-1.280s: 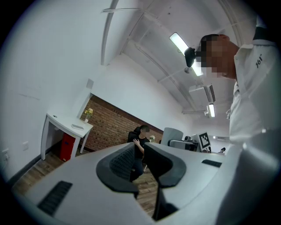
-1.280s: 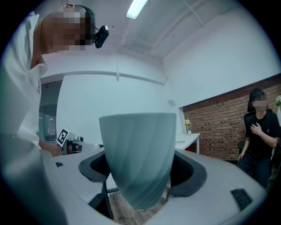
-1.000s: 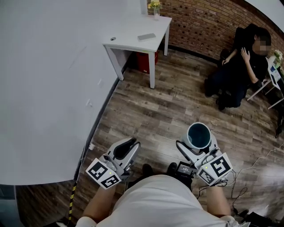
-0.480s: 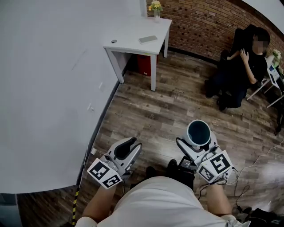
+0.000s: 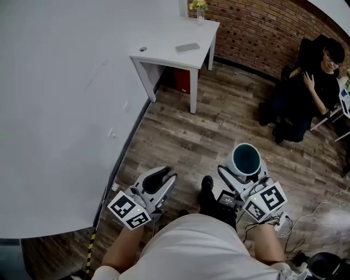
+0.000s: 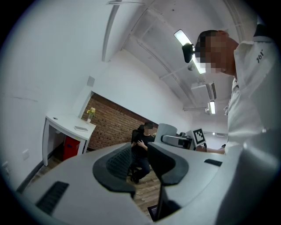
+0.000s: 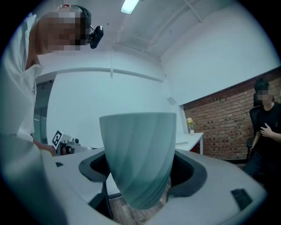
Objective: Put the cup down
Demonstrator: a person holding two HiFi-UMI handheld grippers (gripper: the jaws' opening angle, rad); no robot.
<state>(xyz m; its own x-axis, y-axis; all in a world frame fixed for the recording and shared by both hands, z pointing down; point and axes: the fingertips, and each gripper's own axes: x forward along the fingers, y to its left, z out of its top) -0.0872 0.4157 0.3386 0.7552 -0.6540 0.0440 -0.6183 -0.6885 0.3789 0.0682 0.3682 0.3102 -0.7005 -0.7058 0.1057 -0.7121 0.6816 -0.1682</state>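
Both grippers have drifted forward along with the person carrying them, and compared with a second ago the white table [image 5: 164,46] sits a bit lower and nearer in the head view, plus a dark shoe [image 5: 206,183] now pokes out between the two hands. So they look mid-walk. The right gripper [image 5: 246,170] is clamped on the teal cup [image 5: 245,157], jaws spread wide around its ribbed lower body, and the cup stands upright with its mouth up and looks empty from above. The left gripper [image 5: 163,178], off to the right one's left, has just been opening its jaws; they stand partly apart with nothing between them, so that hand is only along for the ride. Under both of them is just wood floor [image 5: 208,131]. Ahead of the right gripper and off to its left is the table, well apart from the cup, with a flat grey thing [image 5: 187,47] lying on top and a small vase of flowers [image 5: 199,6] at the far corner. Ahead and to its right a seated person [image 5: 311,87] is by the brick wall. Task-wise, the cup is picked up and being carried, nothing more. Setting it down and letting go are all still to do, and the table looks like the likely spot, though that's a guess.
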